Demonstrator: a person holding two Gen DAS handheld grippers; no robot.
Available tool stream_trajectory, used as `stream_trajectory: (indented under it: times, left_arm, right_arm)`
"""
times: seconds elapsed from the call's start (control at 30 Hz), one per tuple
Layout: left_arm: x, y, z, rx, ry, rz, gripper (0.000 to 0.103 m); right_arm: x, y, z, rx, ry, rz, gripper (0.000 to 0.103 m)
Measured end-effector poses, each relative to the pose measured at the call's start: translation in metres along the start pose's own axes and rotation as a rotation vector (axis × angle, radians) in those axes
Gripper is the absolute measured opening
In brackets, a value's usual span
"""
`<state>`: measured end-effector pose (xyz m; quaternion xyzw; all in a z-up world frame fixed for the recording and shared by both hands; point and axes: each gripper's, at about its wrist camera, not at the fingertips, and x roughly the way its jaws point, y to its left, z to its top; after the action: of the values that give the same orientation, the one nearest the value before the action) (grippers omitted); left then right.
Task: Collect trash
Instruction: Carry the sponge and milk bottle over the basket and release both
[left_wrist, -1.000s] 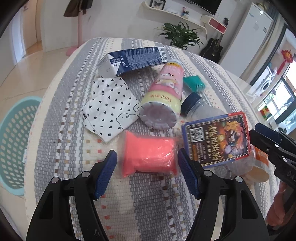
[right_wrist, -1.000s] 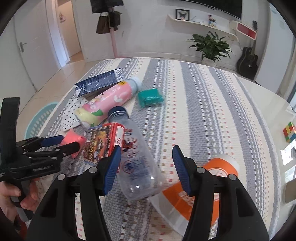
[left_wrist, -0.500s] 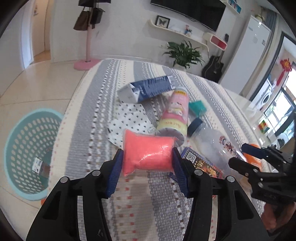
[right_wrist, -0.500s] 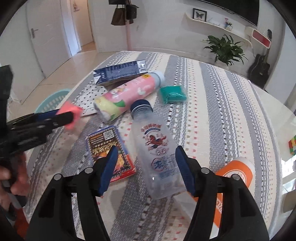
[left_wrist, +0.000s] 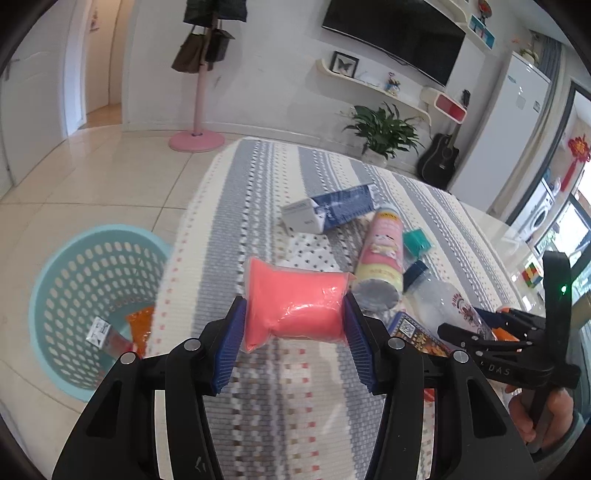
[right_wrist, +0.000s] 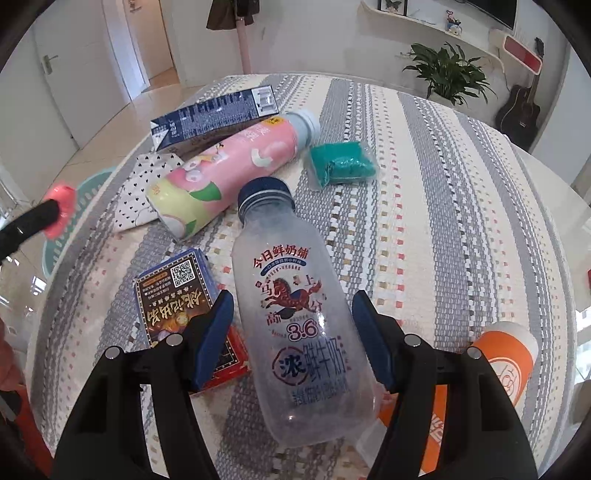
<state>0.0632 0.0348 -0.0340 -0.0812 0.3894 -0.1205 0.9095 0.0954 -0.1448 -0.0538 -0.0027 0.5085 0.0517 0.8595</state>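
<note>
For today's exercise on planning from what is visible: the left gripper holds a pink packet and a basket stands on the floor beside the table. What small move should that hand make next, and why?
Probably carry the pink packet sideways, past the table edge, over the teal basket. The left gripper is already clamped on it and clear of the tablecloth, and the basket already holds some trash.

So much colour here. The bench cloth (right_wrist: 424, 206) is cream with grey stripes and little red, tan and white checks. There's a coral-pink packet (left_wrist: 295, 302), a teal packet (right_wrist: 341, 162), a navy and white carton (right_wrist: 212, 114), and a white cloth with tiny black hearts (right_wrist: 142, 192). The clear bottle (right_wrist: 299, 317) has a navy cap and a red horse print. The basket (left_wrist: 88, 295) is pale turquoise, and the claw pads (left_wrist: 231, 349) are blue on black.
</note>
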Motion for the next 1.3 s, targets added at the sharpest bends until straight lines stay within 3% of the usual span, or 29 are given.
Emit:
stream_trajectory:
  times: [0.17,0.4,0.57,0.8,1.03,1.3]
  left_arm:
    - [-0.008,0.008,0.003,-0.019,-0.021,-0.003,0.05]
    - [-0.04,0.017,0.016,-0.037,-0.087,-0.043,0.05]
    - [-0.074,0.042,0.035,-0.038,-0.143,-0.037,0.05]
    - [-0.109,0.106,0.055,-0.079,-0.211,0.071,0.05]
    - [-0.107,0.176,0.052,-0.183,-0.19,0.147,0.05]
    - [-0.061,0.224,0.026,-0.263,-0.057,0.178,0.051]
  right_arm:
    - [-0.006,0.006,-0.001,-0.014,-0.034,-0.027,0.054]
    - [-0.057,0.026,0.019,-0.031,-0.165,-0.02,0.052]
    - [-0.097,0.064,0.046,-0.102,-0.266,0.008,0.052]
    - [-0.114,0.152,0.077,-0.202,-0.34,0.138,0.052]
    - [-0.083,0.233,0.094,-0.292,-0.307,0.228,0.052]
    - [-0.016,0.289,0.095,-0.309,-0.17,0.28,0.052]
